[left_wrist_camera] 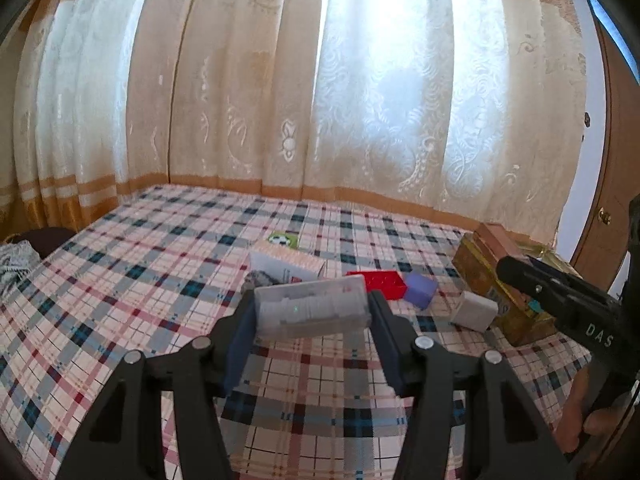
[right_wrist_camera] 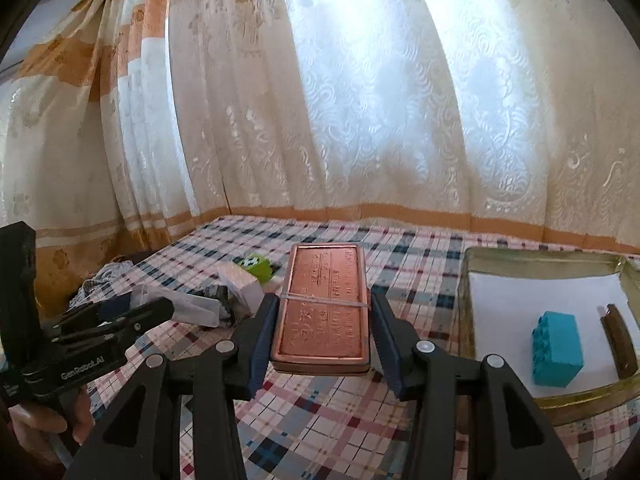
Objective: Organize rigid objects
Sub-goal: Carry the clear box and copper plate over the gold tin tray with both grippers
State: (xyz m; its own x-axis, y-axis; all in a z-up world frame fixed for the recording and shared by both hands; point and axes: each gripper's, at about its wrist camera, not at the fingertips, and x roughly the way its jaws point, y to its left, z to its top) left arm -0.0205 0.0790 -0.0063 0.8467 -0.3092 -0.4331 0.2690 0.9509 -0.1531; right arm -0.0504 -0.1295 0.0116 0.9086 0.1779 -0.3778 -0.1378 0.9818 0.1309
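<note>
The landmark here is the open gold tin tray (right_wrist_camera: 466, 300), lined with white paper, which sits on the plaid bedcover (left_wrist_camera: 160, 240) and already holds a turquoise building block (right_wrist_camera: 556, 350) and a dark brown slim piece by its right wall. The right gripper (right_wrist_camera: 322, 330) is clamped across the width of a copper-coloured flat tin (right_wrist_camera: 324, 304) with a rubber band around it; the tin's long axis runs straight ahead along the fingers, and it hangs clear of the cover just left of the tray's near-left corner. The left gripper (left_wrist_camera: 312, 312) is closed on the two ends of a translucent plastic case (left_wrist_camera: 312, 308), so its long axis lies crosswise between the fingers; it is lifted, well left of the tray. The right hand is plainly nearer, so I judge the copper tin goes in first, needing a sideways carry over the tray's raised left wall. Bare white lining lies left of the turquoise block, enough room by the look of it. A red block (left_wrist_camera: 378, 282), purple cube (left_wrist_camera: 420, 290) and white box (left_wrist_camera: 474, 310) lie on the cover between the case and the tray.
</note>
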